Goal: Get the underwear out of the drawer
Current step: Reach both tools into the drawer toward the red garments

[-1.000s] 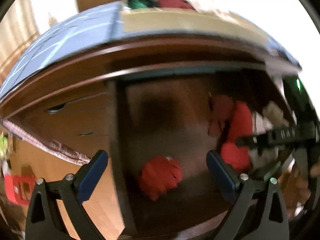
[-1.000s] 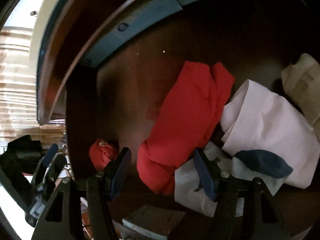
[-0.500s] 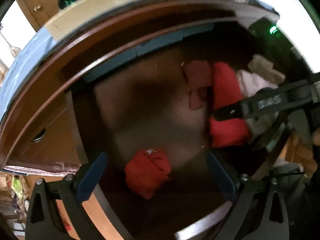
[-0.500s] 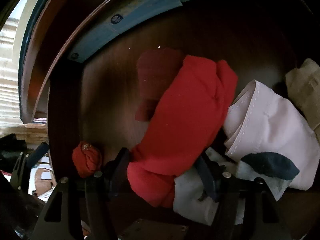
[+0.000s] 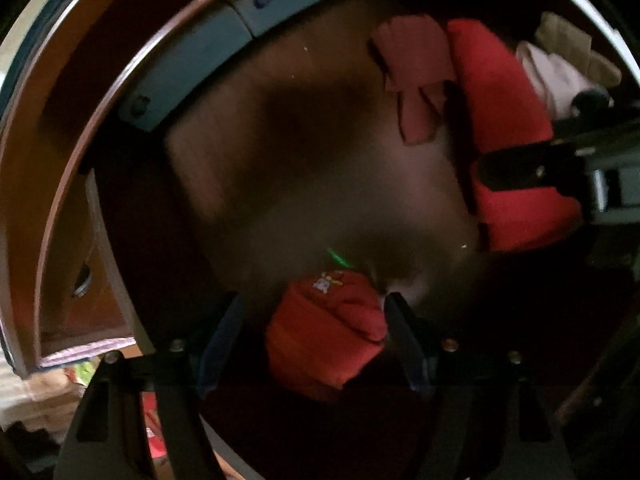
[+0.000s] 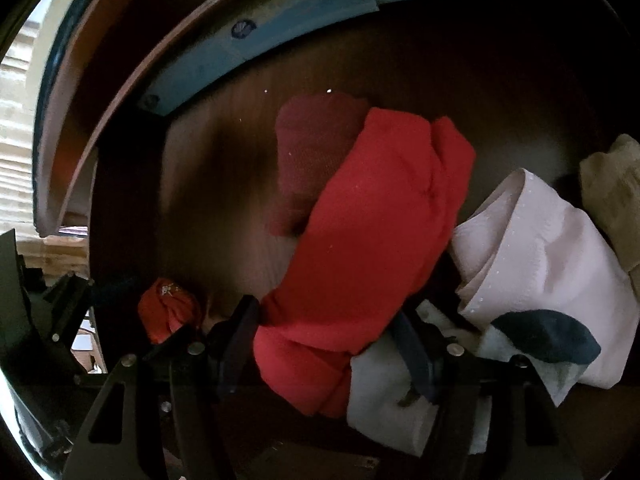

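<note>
Both grippers reach into an open dark wooden drawer (image 5: 248,168). My left gripper (image 5: 316,340) has its fingers on either side of a small balled red piece of underwear (image 5: 328,332) near the drawer's front left; the jaws stand close against it. That ball also shows in the right wrist view (image 6: 168,308). My right gripper (image 6: 328,344) straddles the near end of a large folded red garment (image 6: 372,240), jaws close around it. The right gripper shows in the left wrist view (image 5: 532,168) over that red garment (image 5: 504,120).
A dark red cloth (image 6: 316,152) lies behind the red garment. A white folded garment (image 6: 532,248), a white and navy piece (image 6: 548,340) and a beige cloth (image 6: 612,192) fill the drawer's right side. A blue strip (image 6: 280,28) lines the drawer's back edge.
Both grippers have moved down and deeper into the drawer. The left fingers have narrowed around the red ball. The right fingers have closed in on the large red garment's end.
</note>
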The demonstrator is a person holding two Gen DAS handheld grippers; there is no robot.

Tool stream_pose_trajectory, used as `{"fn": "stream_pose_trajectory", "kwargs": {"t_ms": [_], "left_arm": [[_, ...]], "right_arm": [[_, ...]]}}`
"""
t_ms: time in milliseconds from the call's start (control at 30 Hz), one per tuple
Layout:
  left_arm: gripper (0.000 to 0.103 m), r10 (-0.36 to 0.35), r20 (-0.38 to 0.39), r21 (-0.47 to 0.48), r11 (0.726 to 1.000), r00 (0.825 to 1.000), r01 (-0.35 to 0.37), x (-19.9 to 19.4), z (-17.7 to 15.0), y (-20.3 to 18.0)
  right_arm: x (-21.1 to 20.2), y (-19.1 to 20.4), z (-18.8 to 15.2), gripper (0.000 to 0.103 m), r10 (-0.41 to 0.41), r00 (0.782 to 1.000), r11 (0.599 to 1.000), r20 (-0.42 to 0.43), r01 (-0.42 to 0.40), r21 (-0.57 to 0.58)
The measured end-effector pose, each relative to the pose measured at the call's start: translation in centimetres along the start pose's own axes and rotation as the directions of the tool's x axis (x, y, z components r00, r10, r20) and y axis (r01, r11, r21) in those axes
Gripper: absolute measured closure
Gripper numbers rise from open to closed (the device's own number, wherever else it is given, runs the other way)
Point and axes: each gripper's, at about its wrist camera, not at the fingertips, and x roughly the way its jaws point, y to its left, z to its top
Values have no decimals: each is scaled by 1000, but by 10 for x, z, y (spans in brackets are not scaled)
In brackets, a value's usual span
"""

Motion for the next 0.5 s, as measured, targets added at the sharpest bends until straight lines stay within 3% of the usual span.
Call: {"fn": "stream_pose_trajectory", "kwargs": {"t_ms": [167,267,333,433,500], "left_arm": [[30,1,-29,70,998,1000,1,12,6,-11],[36,28,-34,98,995,999,-24,17,7,-16],[48,22,5,74,997,1000,-23,14,4,-9],[71,-59,78,-54,997,995,63,4,0,13],[78,-179,150,-193,959,972,207,-4,-3,35]], "right_arm": [[3,13,4,33,-29,1000,999,-10,28,-38],[2,19,4,40,-22,1000,996,0,22,-87],[-1,21,3,45,11,1000,992,3,-11,-124],[-6,11,3,50,76,997,991,3,-75,-110],[-10,4,3,53,126,992,989,5,-125,-84]]}}
